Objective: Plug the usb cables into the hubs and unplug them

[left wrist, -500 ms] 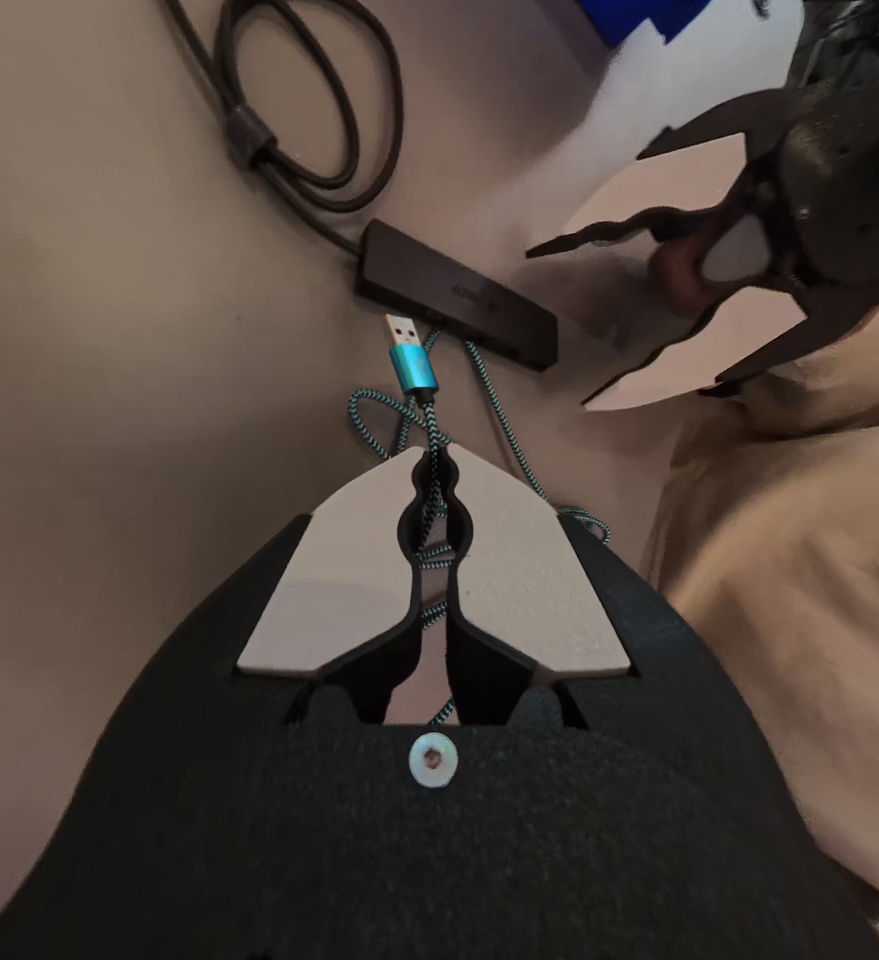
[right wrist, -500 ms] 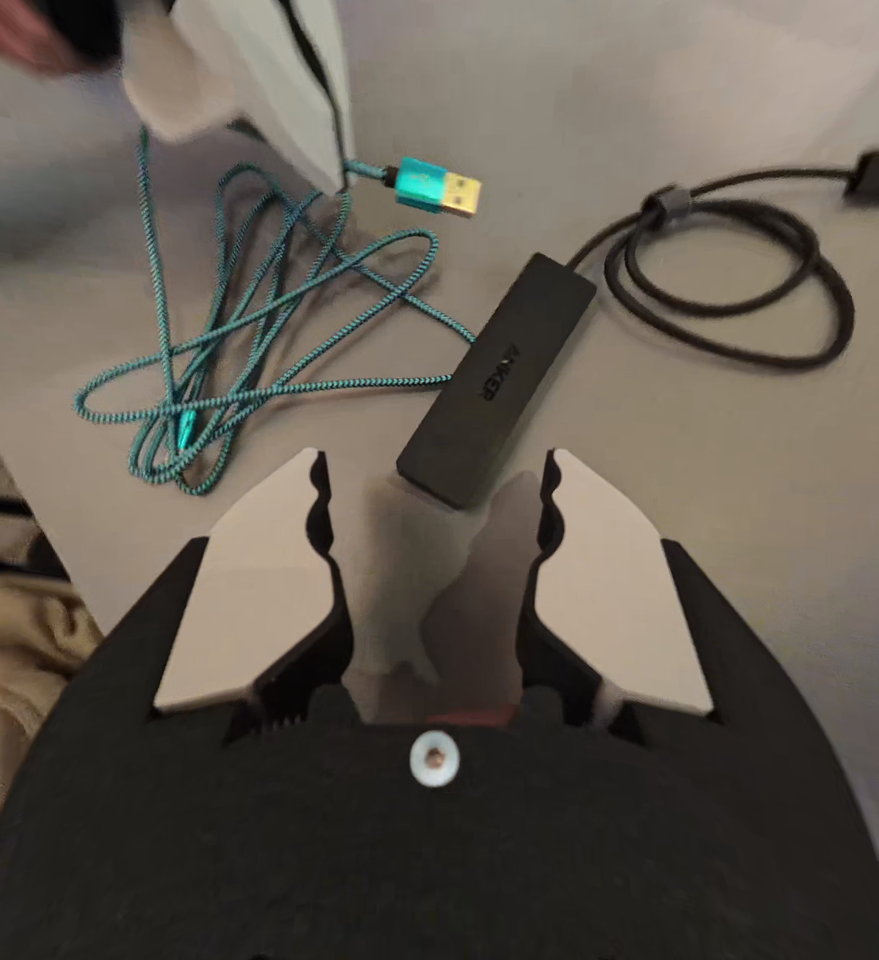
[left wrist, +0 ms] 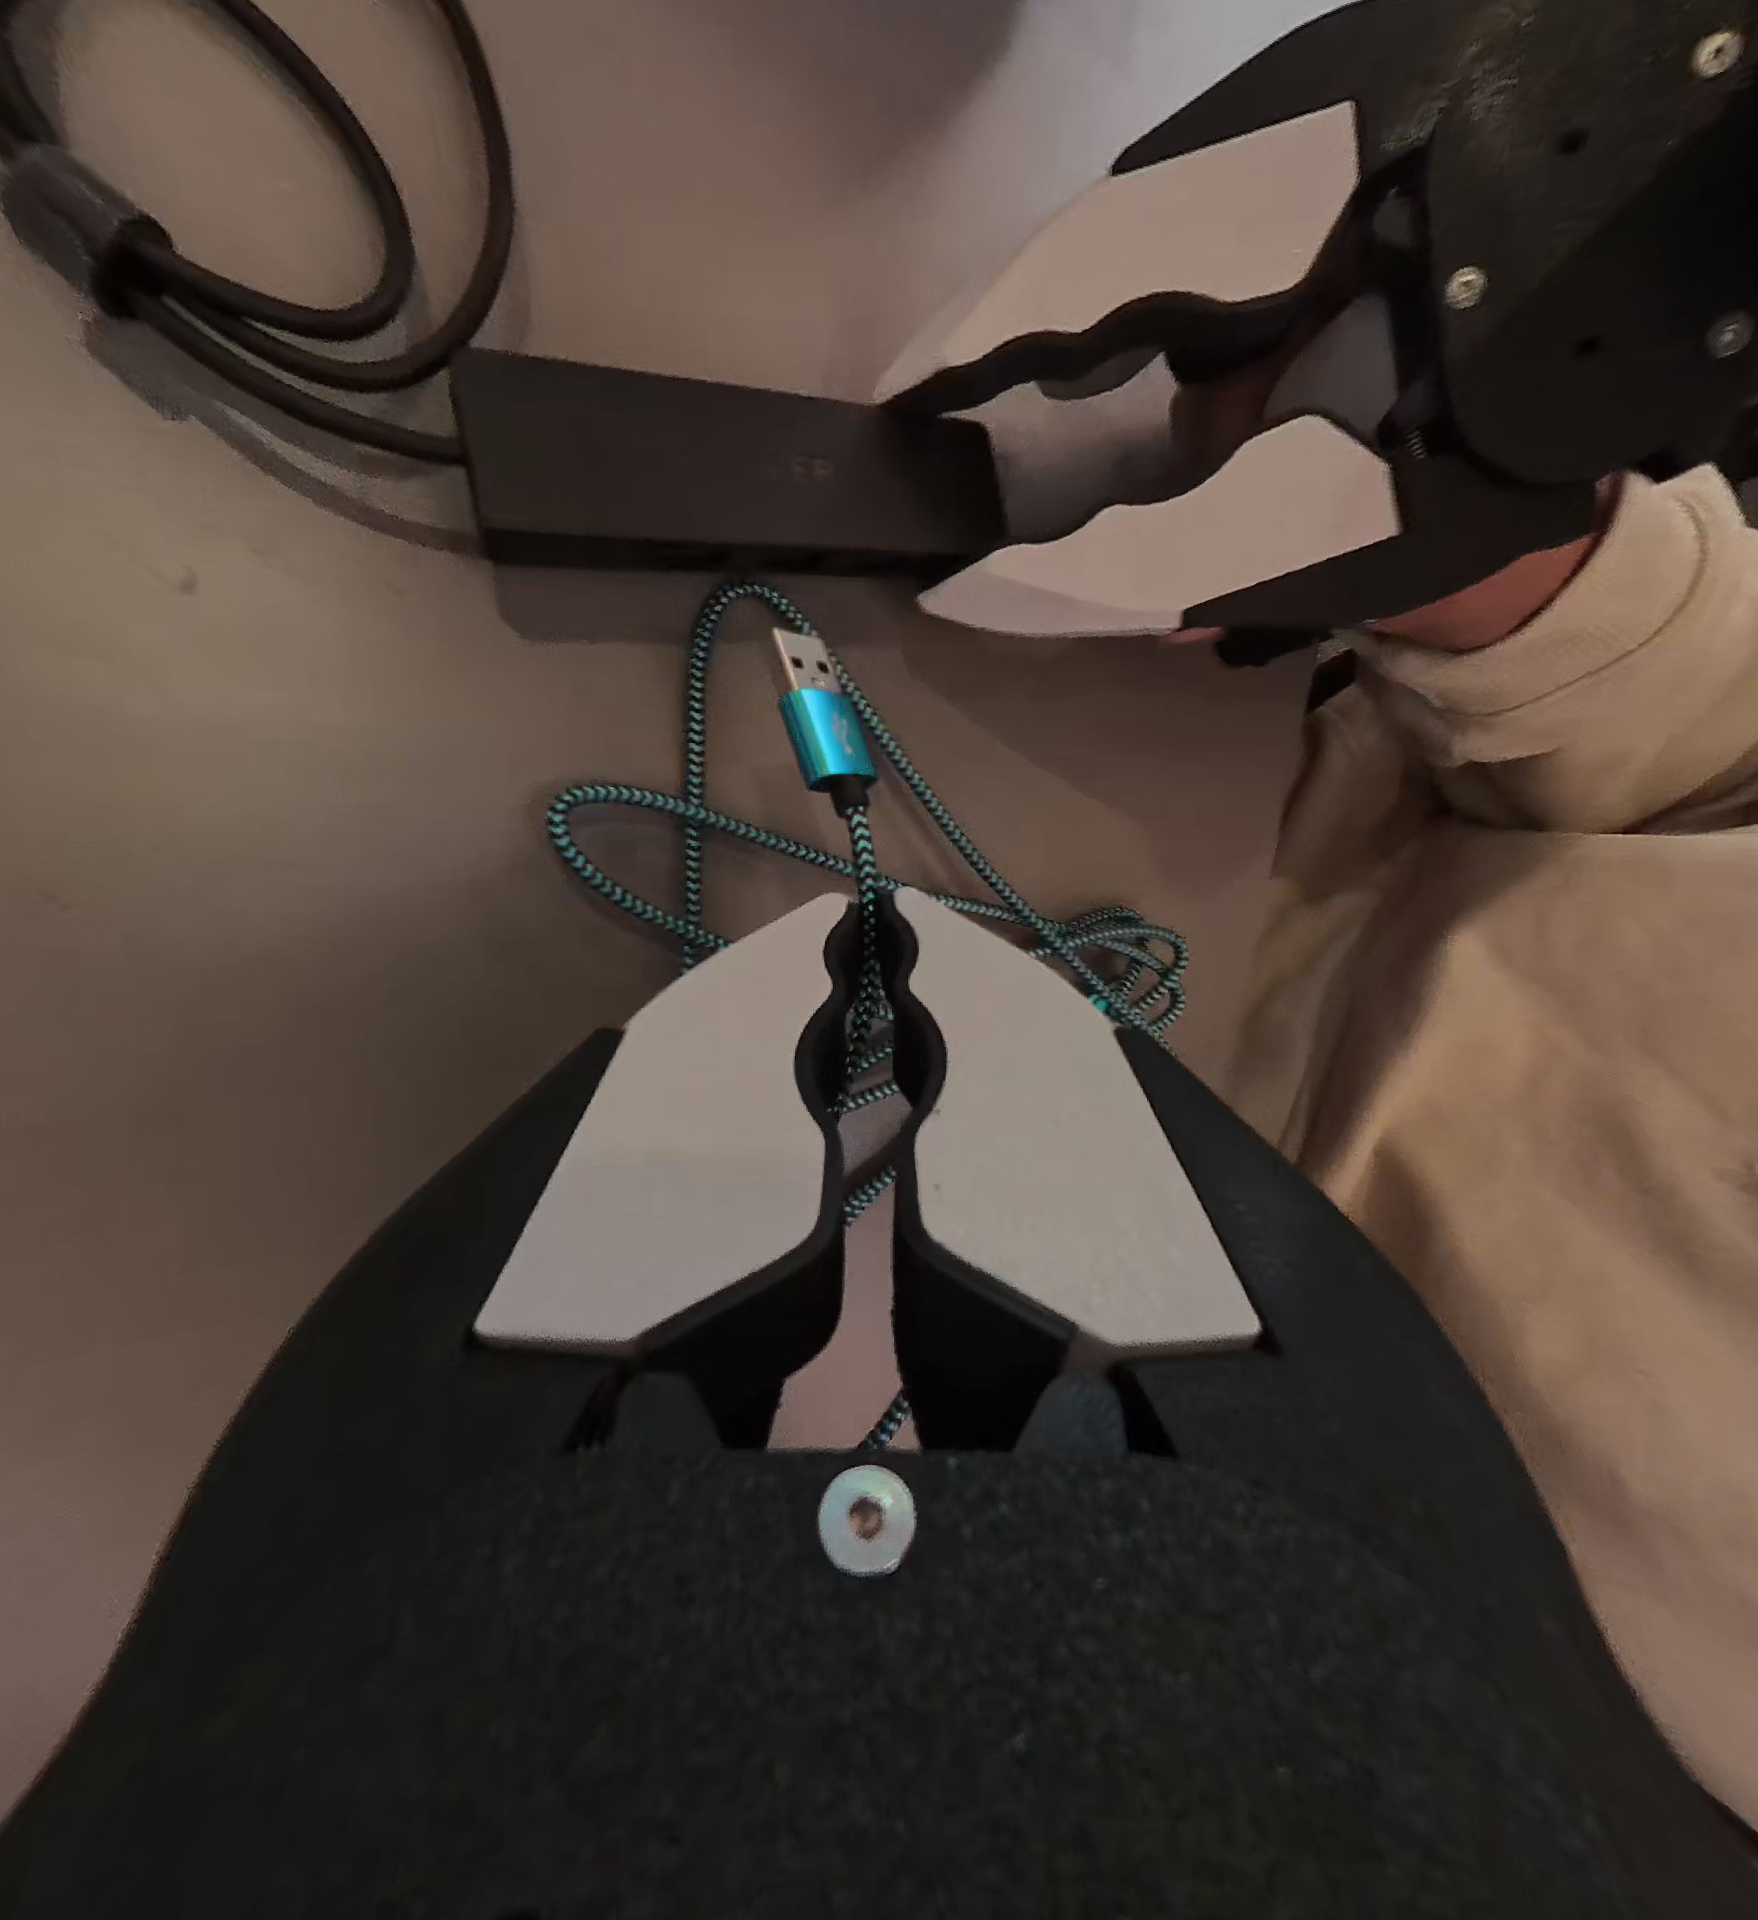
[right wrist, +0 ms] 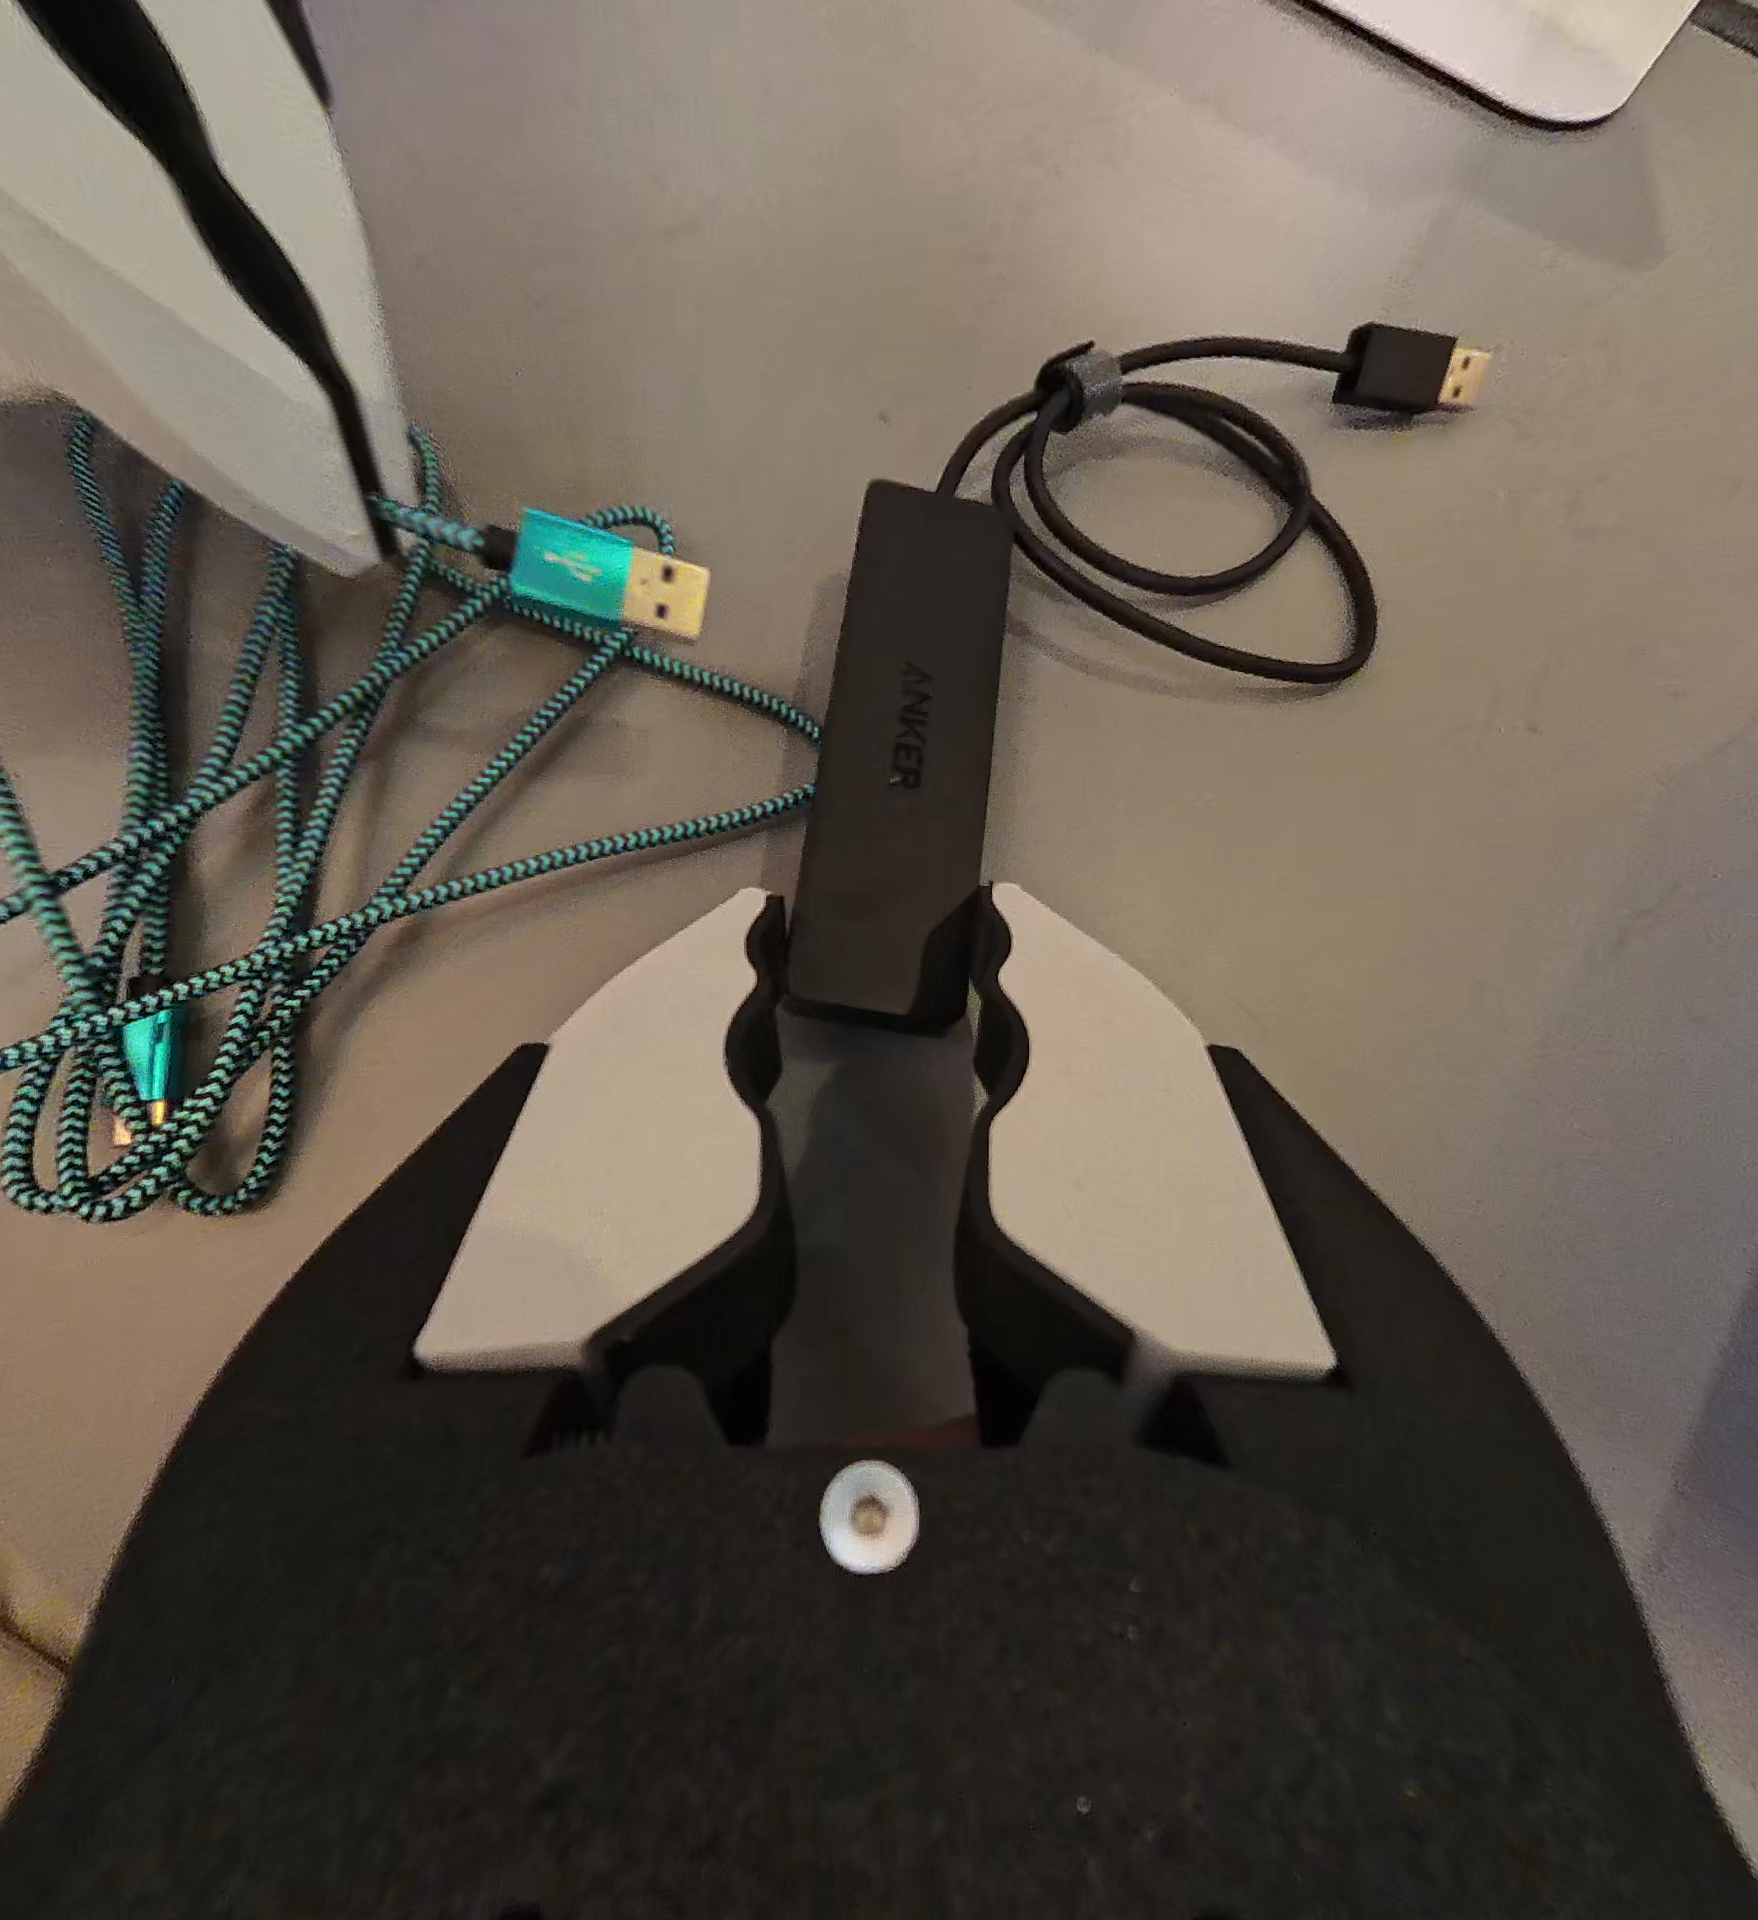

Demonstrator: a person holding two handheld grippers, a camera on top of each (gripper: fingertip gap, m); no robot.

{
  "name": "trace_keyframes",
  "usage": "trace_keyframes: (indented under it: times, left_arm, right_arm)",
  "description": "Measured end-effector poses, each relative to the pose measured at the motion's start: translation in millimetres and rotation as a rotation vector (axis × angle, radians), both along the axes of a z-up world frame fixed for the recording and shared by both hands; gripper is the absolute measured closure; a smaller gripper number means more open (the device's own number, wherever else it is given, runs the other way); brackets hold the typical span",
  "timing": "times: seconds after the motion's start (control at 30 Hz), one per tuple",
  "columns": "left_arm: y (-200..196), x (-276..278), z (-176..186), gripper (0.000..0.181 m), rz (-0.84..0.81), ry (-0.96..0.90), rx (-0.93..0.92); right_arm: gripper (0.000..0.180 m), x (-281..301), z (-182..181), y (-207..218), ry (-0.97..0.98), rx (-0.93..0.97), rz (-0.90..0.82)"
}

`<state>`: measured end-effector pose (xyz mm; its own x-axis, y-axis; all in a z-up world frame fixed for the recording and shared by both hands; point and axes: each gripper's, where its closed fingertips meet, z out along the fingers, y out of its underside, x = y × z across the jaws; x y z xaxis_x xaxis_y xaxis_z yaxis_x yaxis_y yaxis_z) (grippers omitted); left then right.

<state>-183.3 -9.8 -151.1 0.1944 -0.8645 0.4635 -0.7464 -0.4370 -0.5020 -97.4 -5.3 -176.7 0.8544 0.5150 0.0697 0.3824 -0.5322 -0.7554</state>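
While the left gripper (left wrist: pixel 870 914) pinched the teal braided USB cable (left wrist: pixel 859 831) behind its gold-tipped plug (right wrist: pixel 605 587), the plug hung free. The right gripper (right wrist: pixel 880 935) clasped the slim black hub (right wrist: pixel 906 707) by its near end.

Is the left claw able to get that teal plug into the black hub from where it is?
Probably yes: the left claw pinches the cable just behind the teal plug, which points at the hub; nothing lies between them.

One black hub (right wrist: pixel 896 727) lies on the one desk (right wrist: pixel 1374 935). It has one black cord (right wrist: pixel 1218 582) ending in one plug (right wrist: pixel 1415 376), with one strap (right wrist: pixel 1081 387) round the loops. One teal braided cable (right wrist: pixel 355 831) has two connectors: a large one (right wrist: pixel 600 574) and a small one (right wrist: pixel 150 1060). Two tools show: left (left wrist: pixel 870 914) and right (right wrist: pixel 880 935).
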Motion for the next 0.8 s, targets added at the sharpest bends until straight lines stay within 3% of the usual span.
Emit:
trace_keyframes:
  times: [0.03, 0.37, 0.8]
  left_arm:
    - [0.4, 2.2, 0.8, 0.179, -0.006, -0.003, 0.0]
    - [9.7, 11.5, 9.8, 0.179, 0.021, -0.111, -0.17]
    - [10.4, 8.5, 6.7, 0.179, 0.034, -0.108, -0.158]
  right_arm:
    - [0.146, -0.3, 1.6, -0.6, 0.014, 0.006, 0.011]
    - [0.146, -5.9, 18.6, -1.1, 0.138, 0.068, 0.044]
    - [0.146, -7.3, 24.1, 2.2, 0.203, 0.075, 0.041]
